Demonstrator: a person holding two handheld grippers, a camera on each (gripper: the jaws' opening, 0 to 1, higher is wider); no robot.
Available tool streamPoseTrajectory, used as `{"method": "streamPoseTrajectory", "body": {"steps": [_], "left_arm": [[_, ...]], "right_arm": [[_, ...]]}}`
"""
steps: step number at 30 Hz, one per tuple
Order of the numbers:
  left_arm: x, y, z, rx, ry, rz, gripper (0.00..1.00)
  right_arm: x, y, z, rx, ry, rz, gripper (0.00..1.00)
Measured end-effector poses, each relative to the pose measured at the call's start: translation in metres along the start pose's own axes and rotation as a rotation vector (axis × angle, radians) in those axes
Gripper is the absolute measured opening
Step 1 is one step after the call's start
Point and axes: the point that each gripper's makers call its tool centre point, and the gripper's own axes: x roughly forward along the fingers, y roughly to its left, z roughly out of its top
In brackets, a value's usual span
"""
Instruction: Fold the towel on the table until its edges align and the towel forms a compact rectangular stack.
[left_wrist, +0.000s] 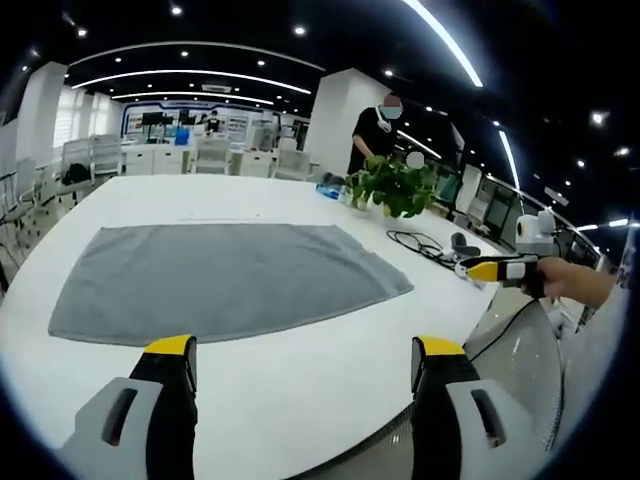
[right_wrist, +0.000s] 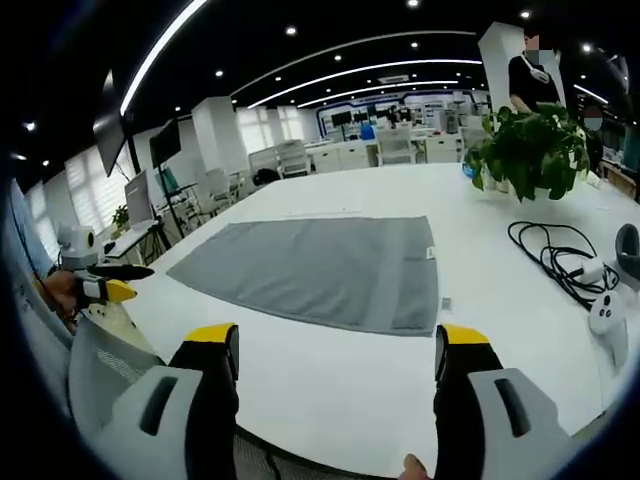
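Towel (left_wrist: 225, 280): grey, spread flat, unfolded, on the white table (left_wrist: 330, 390).
Left gripper (left_wrist: 304, 362): jaws apart, empty, near towel's edge.
Right gripper (right_wrist: 338, 350): jaws apart, empty, near towel's edge.
Potted plant (right_wrist: 530, 150): beyond towel.

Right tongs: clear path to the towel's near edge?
Probably yes. The right tongs are open, and only bare table lies between them and the flat towel.
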Motion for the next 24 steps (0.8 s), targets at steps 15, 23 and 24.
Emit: {"method": "streamPoseTrajectory", "body": {"steps": [15, 23, 24], "left_arm": [[0.0017, -0.0007, 0.0006, 0.004, 0.007, -0.007, 0.91], [0.0017, -0.0019, -0.002, 0.004, 0.014, -0.012, 0.9], [0.0018, -0.0019, -0.002, 0.004, 0.014, -0.011, 0.9]], "right_arm": [[0.0001, -0.0018, 0.0007, 0.01, -0.002, -0.001, 0.8], [-0.0006, -0.0018, 0.0009, 0.009, -0.003, -0.005, 0.8], [-0.0007, -0.002, 0.0011, 0.009, -0.004, -0.006, 0.8]]}}
